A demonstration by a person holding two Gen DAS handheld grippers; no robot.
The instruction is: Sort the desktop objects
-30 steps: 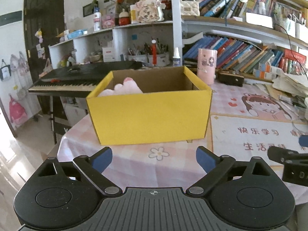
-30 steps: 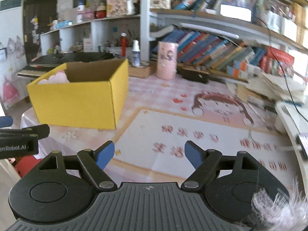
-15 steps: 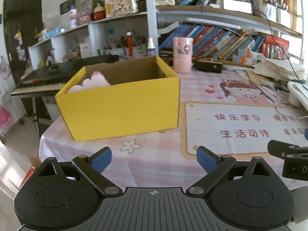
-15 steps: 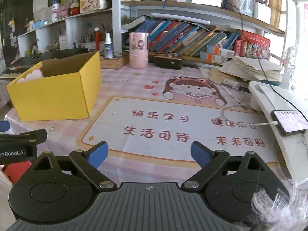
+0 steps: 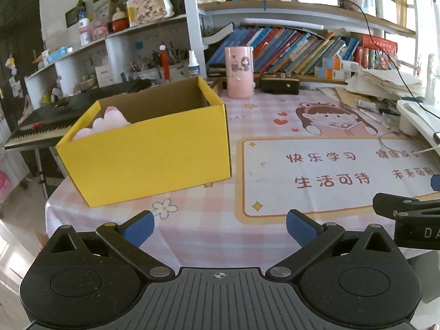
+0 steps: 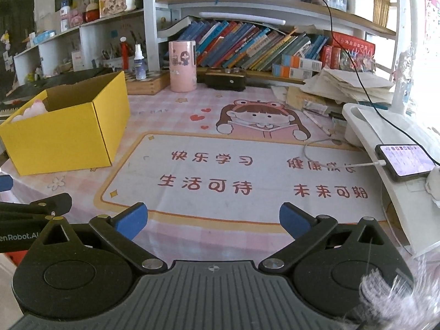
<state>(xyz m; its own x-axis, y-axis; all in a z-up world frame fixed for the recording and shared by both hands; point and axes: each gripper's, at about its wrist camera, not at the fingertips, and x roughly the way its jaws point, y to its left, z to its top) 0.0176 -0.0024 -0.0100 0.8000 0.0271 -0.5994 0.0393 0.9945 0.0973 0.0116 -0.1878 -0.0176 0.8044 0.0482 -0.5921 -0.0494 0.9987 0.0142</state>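
Covering the table, a pink checked cloth (image 6: 170,115) meets bookshelves (image 6: 261,44); both tongs gape empty.

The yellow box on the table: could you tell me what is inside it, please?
Inside the yellow box, a pale pink soft item pokes above the near wall at its left end. The box's front wall hides the floor and anything lying lower.

left claw (image 5: 220,224): jaws just widened, empty | right claw (image 6: 213,217): jaws just widened, empty
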